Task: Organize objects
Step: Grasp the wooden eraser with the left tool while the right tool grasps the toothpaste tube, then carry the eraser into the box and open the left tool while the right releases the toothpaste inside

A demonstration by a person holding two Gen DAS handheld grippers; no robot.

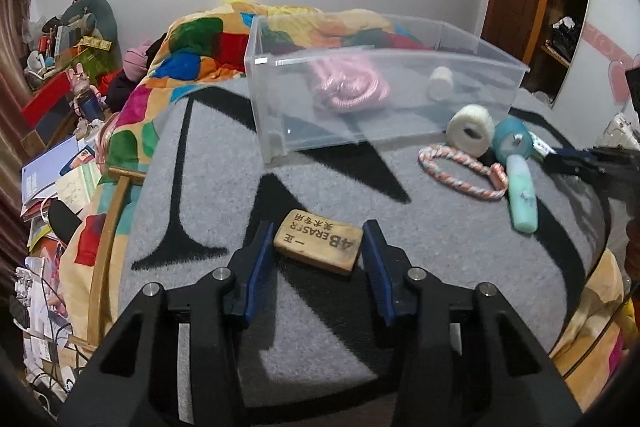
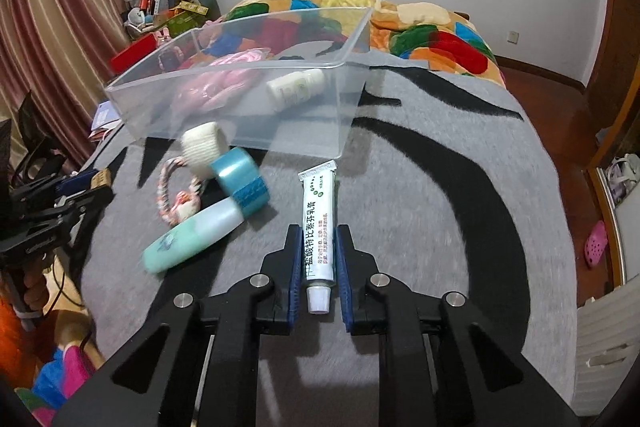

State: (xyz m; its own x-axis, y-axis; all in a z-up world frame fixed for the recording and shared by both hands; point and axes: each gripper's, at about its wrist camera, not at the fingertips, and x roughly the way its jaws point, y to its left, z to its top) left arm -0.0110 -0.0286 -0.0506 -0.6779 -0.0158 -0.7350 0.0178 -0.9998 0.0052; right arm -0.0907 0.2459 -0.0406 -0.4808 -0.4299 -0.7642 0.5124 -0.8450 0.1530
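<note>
Left tool (image 1: 316,247) spread around eraser (image 1: 319,245) on the bed blanket (image 1: 208,187), not gripping. Right tool (image 2: 319,255) clamps ointment tube (image 2: 318,223). Close squarely on the eraser's sides, lift both, drop into clear bin (image 2: 240,107) beyond.

My left tool (image 1: 318,241) sits low with its fingers spread wide, gripping nothing. My right tool (image 2: 319,247) points forward, its blue pads (image 2: 295,259) closed tight on what they hold.
</note>
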